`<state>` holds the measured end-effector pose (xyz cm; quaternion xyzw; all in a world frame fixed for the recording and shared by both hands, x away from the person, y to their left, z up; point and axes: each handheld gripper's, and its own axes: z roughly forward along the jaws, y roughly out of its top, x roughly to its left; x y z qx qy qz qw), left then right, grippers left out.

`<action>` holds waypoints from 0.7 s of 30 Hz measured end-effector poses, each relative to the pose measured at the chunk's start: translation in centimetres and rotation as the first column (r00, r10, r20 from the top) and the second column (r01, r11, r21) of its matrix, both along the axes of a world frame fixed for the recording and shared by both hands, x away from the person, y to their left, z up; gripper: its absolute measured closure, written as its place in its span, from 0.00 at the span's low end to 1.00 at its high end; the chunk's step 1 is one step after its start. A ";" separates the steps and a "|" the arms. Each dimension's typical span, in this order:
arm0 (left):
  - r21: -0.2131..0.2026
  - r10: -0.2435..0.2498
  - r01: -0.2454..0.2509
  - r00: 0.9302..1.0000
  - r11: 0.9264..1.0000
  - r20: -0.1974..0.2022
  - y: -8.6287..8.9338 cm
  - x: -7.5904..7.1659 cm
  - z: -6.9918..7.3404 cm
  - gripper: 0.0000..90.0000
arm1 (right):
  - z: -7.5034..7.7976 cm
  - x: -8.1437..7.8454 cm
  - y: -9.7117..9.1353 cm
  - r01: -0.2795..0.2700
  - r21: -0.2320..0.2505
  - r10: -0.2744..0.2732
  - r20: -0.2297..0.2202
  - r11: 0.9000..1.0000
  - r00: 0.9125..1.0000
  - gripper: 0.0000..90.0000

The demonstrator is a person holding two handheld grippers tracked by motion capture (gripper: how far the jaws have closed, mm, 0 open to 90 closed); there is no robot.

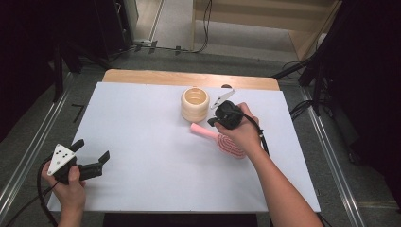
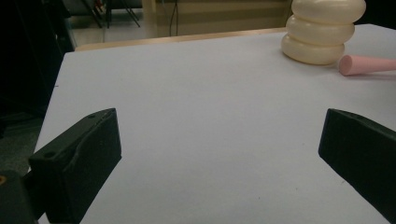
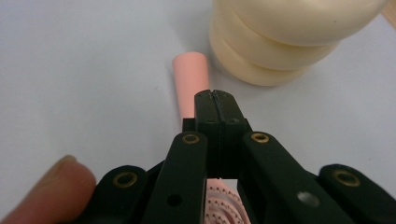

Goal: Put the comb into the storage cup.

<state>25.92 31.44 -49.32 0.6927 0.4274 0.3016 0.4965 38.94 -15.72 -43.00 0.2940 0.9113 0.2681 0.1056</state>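
Right gripper view — cream holder (image 3: 280,42) beside pink brush (image 3: 189,79), seemingly apart.

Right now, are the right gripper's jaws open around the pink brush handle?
No: in the right gripper view the right gripper has its jaws pressed together with nothing between them, above the pink brush handle lying on the table.

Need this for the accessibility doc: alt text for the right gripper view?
The right gripper, fingers shut together, hangs just above a pink brush handle lying on the white table. A cream ribbed cup stands beyond it, and the brush's bristled head peeks out beneath the fingers.
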 end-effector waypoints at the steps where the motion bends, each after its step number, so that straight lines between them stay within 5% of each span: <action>1: 0.000 0.000 0.000 1.000 1.000 -0.001 0.0 0.0 0.0 0.00 | -0.2 0.3 0.2 -0.001 -0.006 0.001 -0.003 1.000 1.000 0.98; 11: -0.003 -0.004 0.004 1.000 1.000 -0.002 0.0 0.0 0.0 0.00 | -2.8 2.3 1.5 0.012 -0.080 -0.017 -0.060 0.997 0.998 0.98; 21: -0.006 -0.003 0.003 1.000 1.000 -0.003 0.1 0.1 0.0 0.00 | -4.0 2.9 2.3 0.009 -0.116 -0.017 -0.070 0.993 0.997 0.98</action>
